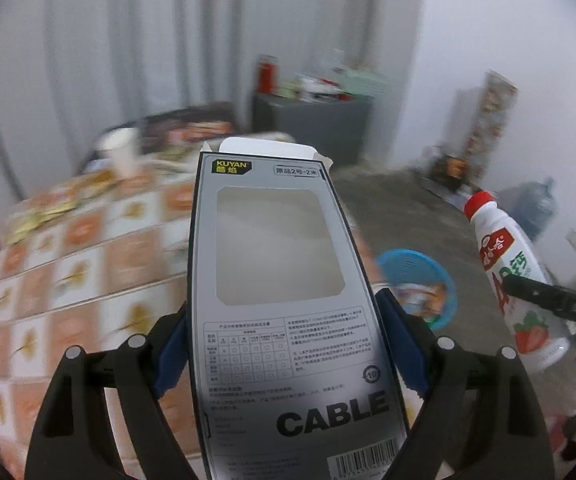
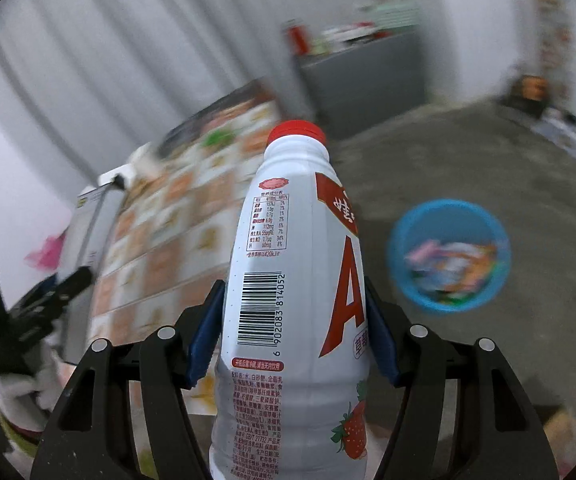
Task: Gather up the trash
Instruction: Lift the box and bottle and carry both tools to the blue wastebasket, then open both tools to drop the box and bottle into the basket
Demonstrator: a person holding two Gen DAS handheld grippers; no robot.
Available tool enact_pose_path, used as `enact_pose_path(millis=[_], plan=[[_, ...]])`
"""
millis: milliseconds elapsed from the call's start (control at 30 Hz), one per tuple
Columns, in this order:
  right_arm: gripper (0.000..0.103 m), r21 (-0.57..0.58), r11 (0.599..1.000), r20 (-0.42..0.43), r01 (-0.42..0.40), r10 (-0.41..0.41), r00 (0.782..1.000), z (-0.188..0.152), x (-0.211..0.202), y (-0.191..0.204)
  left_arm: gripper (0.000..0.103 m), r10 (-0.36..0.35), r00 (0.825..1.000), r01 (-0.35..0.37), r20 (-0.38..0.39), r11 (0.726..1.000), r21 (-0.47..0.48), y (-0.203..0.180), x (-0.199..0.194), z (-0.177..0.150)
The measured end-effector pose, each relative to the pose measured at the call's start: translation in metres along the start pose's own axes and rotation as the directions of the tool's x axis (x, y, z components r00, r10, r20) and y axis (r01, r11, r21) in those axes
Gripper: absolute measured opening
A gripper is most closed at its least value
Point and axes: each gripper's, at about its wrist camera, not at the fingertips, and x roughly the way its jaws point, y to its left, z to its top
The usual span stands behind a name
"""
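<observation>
My left gripper (image 1: 283, 340) is shut on a grey cable box (image 1: 283, 280) with a clear window and an open top flap; the box stands up between the blue pads. My right gripper (image 2: 294, 332) is shut on a white strawberry-drink bottle (image 2: 288, 280) with a red cap. In the left wrist view that bottle (image 1: 516, 280) shows at the right, held by the right gripper's black fingers (image 1: 548, 300). In the right wrist view the cable box (image 2: 91, 224) and the left gripper's frame appear at the left. A blue bin (image 2: 450, 256), (image 1: 420, 288) holding wrappers stands on the floor to the right of the table.
A table with an orange and white patterned cloth (image 1: 87, 264) lies left, with a white cup (image 1: 121, 152) at its far end. A grey cabinet (image 1: 316, 120) with clutter stands by the curtain. A water jug (image 1: 536, 208) and boxes sit by the far wall on the concrete floor.
</observation>
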Motion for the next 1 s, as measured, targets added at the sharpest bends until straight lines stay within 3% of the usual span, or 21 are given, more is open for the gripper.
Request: enact_pose_path(millis=[133,200,267,433,533,600,633,667,733,833,1000], plan=[[0.061,0.109,0.988,0.016,0.112,-0.115,0.993,-0.010,-0.015,-0.062,0.083,-0.141,0.985,0.145,-0.100,0.989,0.032,-0.046,0.044,0.021],[0.061,0.158,0.977,0.006,0.142,-0.144,0.989,-0.016,-0.014,-0.087,0.083,-0.204,0.963,0.213,-0.178,0.976,0.036,-0.072,0.076,0.032],[0.061,0.223,0.964,-0.017,0.144,-0.144,0.989,-0.021,-0.005,-0.116,0.083,-0.240,0.941,0.257,-0.238,0.966,0.042,-0.095,0.104,0.037],[0.061,0.333,0.936,-0.065,0.109,-0.093,0.994,-0.020,0.034,-0.161,0.083,-0.243,0.898,0.291,-0.367,0.953,0.079,-0.153,0.174,0.047],[0.061,0.372,0.925,-0.073,0.084,-0.061,0.995,-0.004,0.066,-0.180,0.084,-0.221,0.898,0.282,-0.379,0.953,0.113,-0.183,0.215,0.056],[0.062,0.397,0.914,-0.073,0.086,-0.063,0.995,0.005,0.084,-0.190,0.089,-0.253,0.883,0.298,-0.395,0.953,0.055,-0.198,0.248,0.063],[0.068,0.412,0.905,-0.069,0.103,-0.081,0.994,0.013,0.099,-0.198,0.089,-0.262,0.877,0.300,-0.404,0.953,0.034,-0.202,0.258,0.066],[0.081,0.408,0.903,-0.064,0.135,-0.119,0.991,0.018,0.111,-0.203,0.089,-0.258,0.874,0.287,-0.411,0.958,0.009,-0.209,0.280,0.069],[0.082,0.406,0.892,-0.078,0.197,-0.181,0.980,0.025,0.138,-0.212,0.089,-0.237,0.882,0.255,-0.407,0.967,-0.011,-0.213,0.305,0.070],[0.080,0.459,0.867,-0.137,0.197,-0.149,0.979,0.011,0.164,-0.220,0.089,-0.236,0.884,0.229,-0.405,0.971,-0.067,-0.207,0.317,0.066],[0.080,0.449,0.876,-0.127,0.175,-0.131,0.983,-0.023,0.149,-0.214,0.089,-0.271,0.886,0.269,-0.375,0.961,-0.061,-0.189,0.296,0.059]])
